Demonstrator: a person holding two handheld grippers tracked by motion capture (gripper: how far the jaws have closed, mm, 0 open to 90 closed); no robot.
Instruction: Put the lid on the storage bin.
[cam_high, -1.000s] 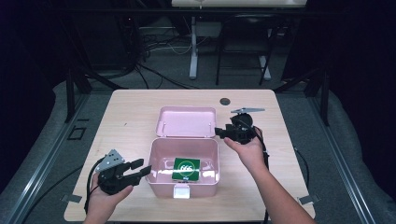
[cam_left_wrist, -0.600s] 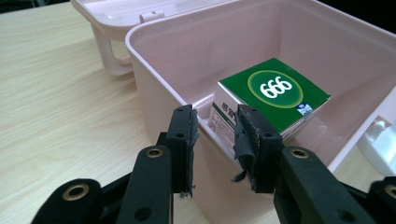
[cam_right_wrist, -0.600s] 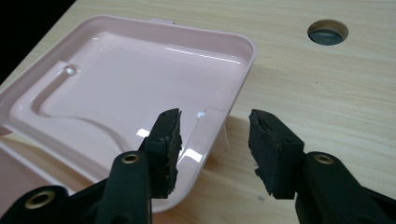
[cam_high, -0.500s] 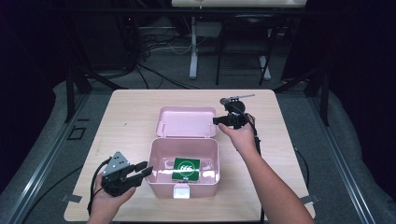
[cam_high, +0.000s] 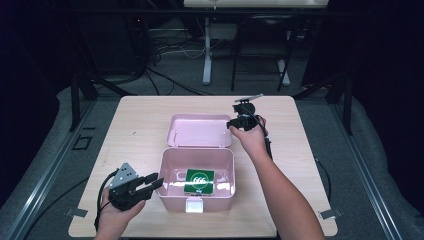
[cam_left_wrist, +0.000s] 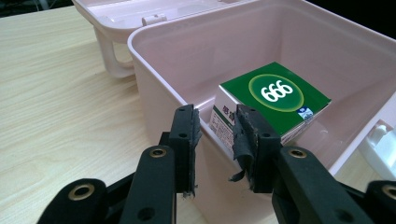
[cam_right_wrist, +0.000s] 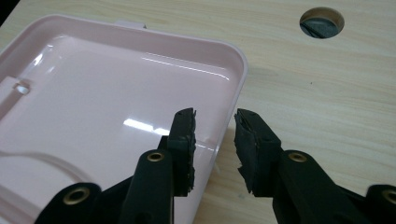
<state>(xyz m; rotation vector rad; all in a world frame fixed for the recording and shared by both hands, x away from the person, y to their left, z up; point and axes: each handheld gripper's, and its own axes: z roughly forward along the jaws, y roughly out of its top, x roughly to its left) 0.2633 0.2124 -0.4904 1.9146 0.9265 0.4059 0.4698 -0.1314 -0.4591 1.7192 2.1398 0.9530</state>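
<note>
From the high view, a pink storage box (cam_high: 197, 177) stands open on the wooden table (cam_high: 140, 125), its lid (cam_high: 200, 131) laid back, the left gripper (cam_high: 150, 184) at its left wall and the right gripper (cam_high: 234, 125) at the lid's right edge.

The left gripper view adds the green "666" carton (cam_left_wrist: 275, 95) inside — jaws just narrowed, straddling the box wall, contact unclear.

The right gripper view shows the lid's rim between the jaws, which have just been closing — a gap remains — and a cable hole (cam_right_wrist: 321, 21).

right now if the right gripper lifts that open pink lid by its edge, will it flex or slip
The lid looks like thin moulded plastic, so probably stiff and light. Its glossy surface may slip in the right gripper. Hinged to the box, it should swing, not lift free.
</note>
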